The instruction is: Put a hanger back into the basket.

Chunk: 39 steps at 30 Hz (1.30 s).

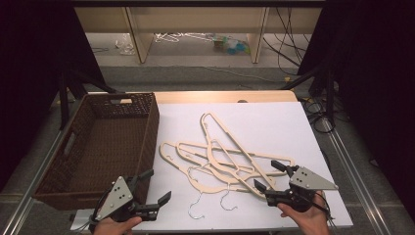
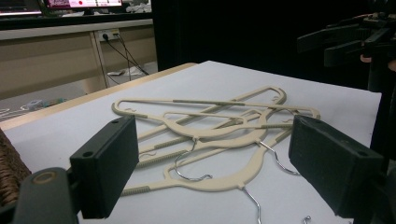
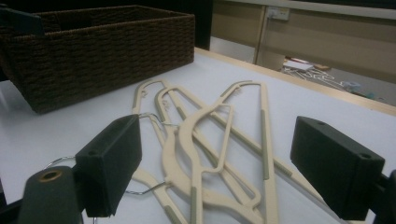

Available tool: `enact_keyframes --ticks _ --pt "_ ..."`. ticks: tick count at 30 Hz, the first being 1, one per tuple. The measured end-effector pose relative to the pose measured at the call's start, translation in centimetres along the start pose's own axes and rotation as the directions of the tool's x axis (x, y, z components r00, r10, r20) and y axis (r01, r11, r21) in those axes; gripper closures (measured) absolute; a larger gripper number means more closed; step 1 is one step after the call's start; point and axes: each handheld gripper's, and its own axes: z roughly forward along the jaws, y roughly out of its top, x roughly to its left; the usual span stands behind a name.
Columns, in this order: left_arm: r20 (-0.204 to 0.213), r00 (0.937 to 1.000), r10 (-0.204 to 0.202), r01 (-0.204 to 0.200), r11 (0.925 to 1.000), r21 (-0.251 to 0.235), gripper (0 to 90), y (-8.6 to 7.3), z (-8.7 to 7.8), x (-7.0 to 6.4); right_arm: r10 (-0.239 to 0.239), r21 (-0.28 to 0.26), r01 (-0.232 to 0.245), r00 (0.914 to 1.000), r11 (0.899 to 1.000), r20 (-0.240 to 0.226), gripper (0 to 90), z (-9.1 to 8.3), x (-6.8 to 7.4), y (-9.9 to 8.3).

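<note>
White worktop (image 1: 274,122), wicker basket (image 1: 105,142) along its left edge, cream hangers (image 1: 225,156) piled mid-worktop; left claw (image 1: 156,191) and right claw (image 1: 271,176) both wide open, empty, so probably grab-one-hanger next.

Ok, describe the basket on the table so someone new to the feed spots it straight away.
Start at the white table and go to its left edge, on the person's left. There sits the basket, beside the pile of cream hangers. It is the one dark brown woven thing, a deep rectangle with cut-out handles in its walls.
</note>
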Motion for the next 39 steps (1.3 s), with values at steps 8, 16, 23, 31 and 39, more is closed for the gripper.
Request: enact_keyframes --ticks 8,16,23,31,39 --pt "0.002 0.9998 -0.020 0.020 0.9998 0.003 16.0 0.0 0.1 -0.2 0.005 0.010 -0.005 1.0000 1.000 0.007 17.8 0.0 -0.1 -0.1" --pt "0.011 0.9999 -0.010 0.010 0.9999 -0.003 16.0 -0.1 0.2 -0.2 -0.019 0.069 0.019 0.9998 0.997 -0.001 19.9 0.7 -0.1 -0.1" --pt "0.003 0.9998 -0.021 0.021 0.9998 0.008 16.0 0.0 0.2 -0.3 -0.040 0.233 0.045 0.9988 0.971 -0.029 26.5 2.8 -0.4 0.0" --pt "0.007 0.9998 -0.017 0.017 0.9998 0.010 16.0 -0.1 0.2 -0.2 -0.023 0.396 0.053 0.9966 0.917 -0.079 38.4 5.6 -0.8 -0.2" --pt "0.013 0.9999 -0.007 0.007 0.9999 0.011 16.0 -0.1 0.3 -0.2 0.010 0.548 0.050 0.9943 0.835 -0.106 53.9 8.3 -0.9 -1.1"
